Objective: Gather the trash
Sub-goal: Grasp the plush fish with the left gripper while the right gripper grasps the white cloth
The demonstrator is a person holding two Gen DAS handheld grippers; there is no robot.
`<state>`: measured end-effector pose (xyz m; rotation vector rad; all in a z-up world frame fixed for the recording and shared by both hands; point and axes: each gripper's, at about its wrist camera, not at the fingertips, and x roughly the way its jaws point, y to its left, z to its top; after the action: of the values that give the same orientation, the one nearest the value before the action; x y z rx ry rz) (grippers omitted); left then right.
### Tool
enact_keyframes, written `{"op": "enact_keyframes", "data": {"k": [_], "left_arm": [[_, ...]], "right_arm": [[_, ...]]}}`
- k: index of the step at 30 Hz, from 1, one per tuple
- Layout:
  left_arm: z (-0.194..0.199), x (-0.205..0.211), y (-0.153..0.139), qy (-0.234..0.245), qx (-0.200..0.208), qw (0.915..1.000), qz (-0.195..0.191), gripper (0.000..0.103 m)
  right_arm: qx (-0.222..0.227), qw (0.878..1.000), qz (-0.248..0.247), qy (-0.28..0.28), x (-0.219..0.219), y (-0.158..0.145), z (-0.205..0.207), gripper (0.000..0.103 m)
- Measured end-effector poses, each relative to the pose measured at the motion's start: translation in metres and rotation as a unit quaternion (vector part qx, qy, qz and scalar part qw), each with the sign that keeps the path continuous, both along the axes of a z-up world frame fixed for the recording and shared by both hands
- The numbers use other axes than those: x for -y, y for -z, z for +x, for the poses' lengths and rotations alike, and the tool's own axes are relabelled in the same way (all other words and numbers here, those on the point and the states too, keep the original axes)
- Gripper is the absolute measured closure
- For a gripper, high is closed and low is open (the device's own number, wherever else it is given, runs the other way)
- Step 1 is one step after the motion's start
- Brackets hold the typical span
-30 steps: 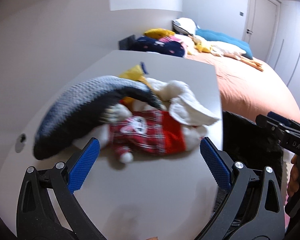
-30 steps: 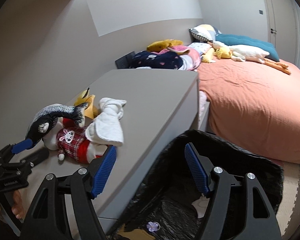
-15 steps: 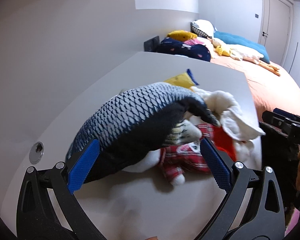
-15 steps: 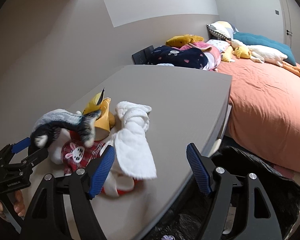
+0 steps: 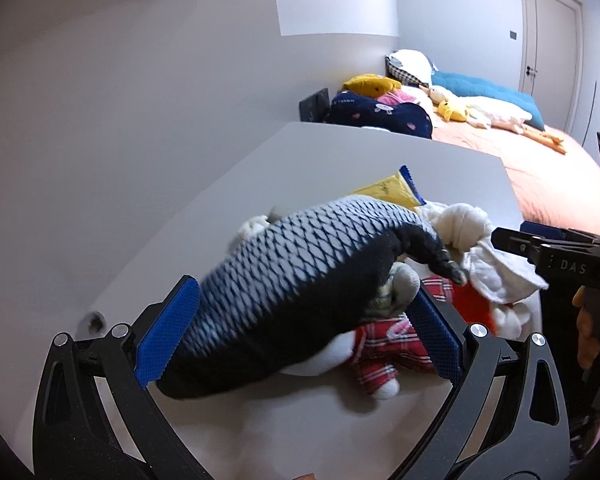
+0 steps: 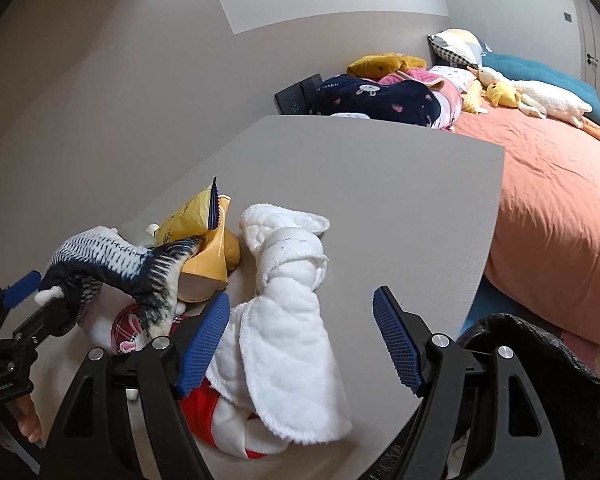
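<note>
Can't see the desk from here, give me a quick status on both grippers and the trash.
Left gripper open around fish plush. Right gripper open over white cloth. Yellow wrapper buried behind toys. Trash bag at desk edge.

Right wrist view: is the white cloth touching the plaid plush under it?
Touching. The right wrist view shows the white cloth's lower end draped directly over the plaid plush's red-and-white body, with no gap between them.
</note>
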<state>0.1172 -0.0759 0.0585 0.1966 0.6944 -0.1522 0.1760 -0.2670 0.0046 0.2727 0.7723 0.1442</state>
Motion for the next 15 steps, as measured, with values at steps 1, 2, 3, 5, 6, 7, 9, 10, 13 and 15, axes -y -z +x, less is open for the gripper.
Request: {"op": "enact_keyframes", "data": {"k": [1,2,3,5,6,7,9,10,13,15], "left_arm": [[0.002,0.001,0.001,0.002,-0.002,1.0,0.005,0.006],[0.004,0.002,0.003,0.003,-0.005,0.9999,0.011,0.006],[0.004,0.003,0.004,0.004,-0.006,0.9998,0.016,0.006],[0.007,0.005,0.007,0.005,-0.009,0.9997,0.023,0.006],[0.009,0.005,0.008,0.004,-0.008,0.9997,0.022,0.006],[0.01,0.004,0.008,0.004,-0.007,0.9998,0.019,0.006],[0.01,0.001,0.008,0.003,-0.007,0.9999,0.008,0.01],[0.01,0.0,0.008,0.002,-0.008,0.9999,0.007,0.013],[0.01,-0.003,0.009,0.003,-0.011,0.9999,0.002,0.022],[0.01,-0.003,0.01,0.003,-0.01,0.9999,0.008,0.032]], "right_arm": [[-0.001,1.0,0.0,0.0,-0.001,0.001,0.001,0.028],[-0.003,1.0,-0.001,-0.001,-0.002,0.003,0.003,0.028],[-0.005,1.0,-0.001,-0.001,-0.004,0.005,0.005,0.028],[-0.008,1.0,0.0,-0.001,-0.005,0.007,0.01,0.028],[-0.01,1.0,-0.002,-0.001,-0.006,0.008,0.012,0.028],[-0.012,1.0,-0.003,0.0,-0.007,0.01,0.014,0.028],[-0.015,1.0,-0.002,0.0,-0.006,0.013,0.019,0.028],[-0.016,1.0,0.0,0.0,-0.006,0.015,0.021,0.028],[-0.018,1.0,0.003,-0.001,-0.008,0.017,0.026,0.034],[-0.022,1.0,0.001,-0.006,-0.01,0.019,0.028,0.042]]}}
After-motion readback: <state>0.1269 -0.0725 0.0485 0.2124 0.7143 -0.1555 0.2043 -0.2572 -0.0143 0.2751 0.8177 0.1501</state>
